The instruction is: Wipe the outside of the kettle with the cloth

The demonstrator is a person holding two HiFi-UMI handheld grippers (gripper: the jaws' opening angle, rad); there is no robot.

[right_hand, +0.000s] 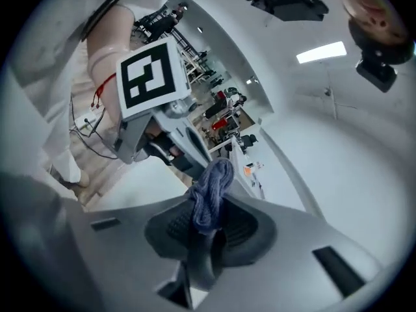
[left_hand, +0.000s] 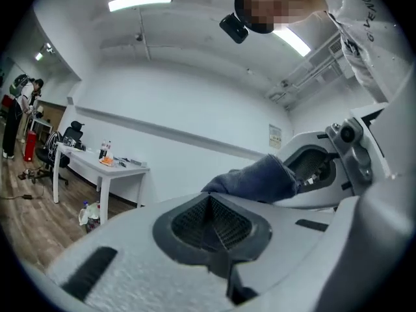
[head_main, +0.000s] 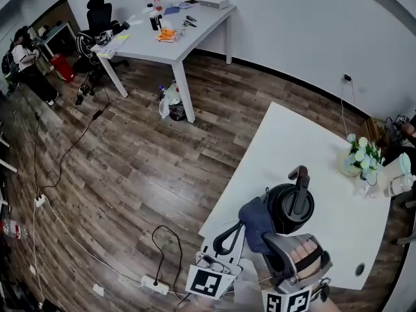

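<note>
A black kettle (head_main: 292, 203) with an upright handle stands near the front of the white table (head_main: 292, 142). A dark blue cloth (head_main: 255, 221) lies against the kettle's left side. My right gripper (head_main: 270, 242), held by a hand, is shut on the cloth; in the right gripper view the cloth (right_hand: 211, 190) bunches out from between the closed jaws of the right gripper (right_hand: 205, 229). My left gripper (head_main: 224, 239) hangs off the table's front left edge, apart from the kettle. In the left gripper view the left gripper (left_hand: 211, 223) is shut and empty, with the cloth (left_hand: 257, 177) beyond it. Neither gripper view shows the kettle.
A vase of flowers (head_main: 361, 158) and a white bottle (head_main: 398, 181) stand at the table's right edge. On the wooden floor lie a power strip (head_main: 153, 281) and cables. A second table (head_main: 175, 44), office chairs and a person (head_main: 26, 60) are far off at the back left.
</note>
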